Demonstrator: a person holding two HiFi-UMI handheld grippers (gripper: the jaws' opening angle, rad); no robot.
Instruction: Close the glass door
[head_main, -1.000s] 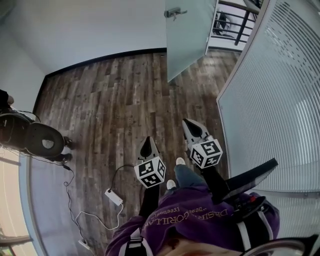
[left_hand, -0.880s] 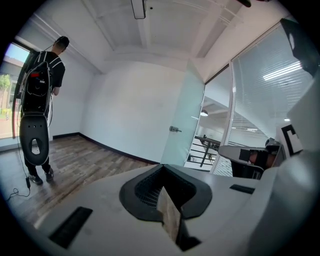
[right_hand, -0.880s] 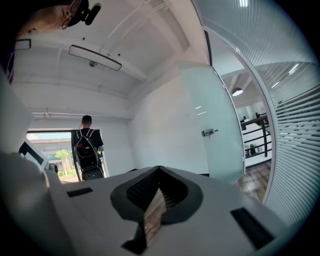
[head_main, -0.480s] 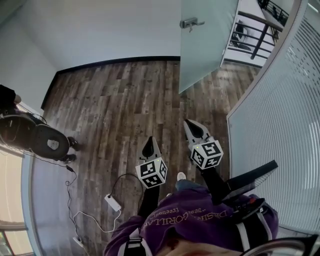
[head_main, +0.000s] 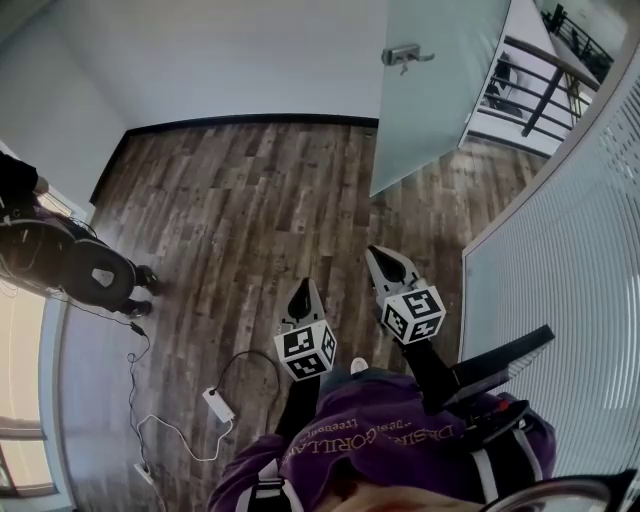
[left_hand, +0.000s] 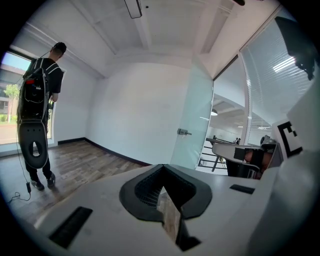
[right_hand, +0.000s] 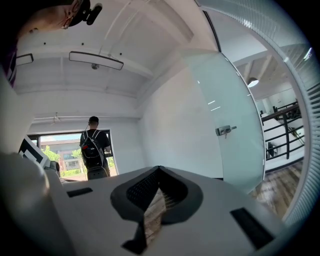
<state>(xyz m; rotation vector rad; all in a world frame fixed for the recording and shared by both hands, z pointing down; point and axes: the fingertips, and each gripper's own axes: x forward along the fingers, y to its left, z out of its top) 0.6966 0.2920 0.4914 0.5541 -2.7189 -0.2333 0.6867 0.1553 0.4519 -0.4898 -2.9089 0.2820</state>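
You hold both grippers out low in front of your chest, side by side and pointing toward the far wall, tilted only slightly down over the wood floor. Your left gripper sits a little nearer to you. Its jaws are pressed together with nothing between them, only a sliver of floor showing below the tips. Your right gripper reaches a bit farther out and to the right, and its jaws are likewise drawn together and empty. The glass door stands swung open at the far right, well apart from both grippers, with its metal handle facing into the room. A railing shows beyond the doorway. A striped glass wall runs along your right. At the far left, another person wearing a backpack faces the window.
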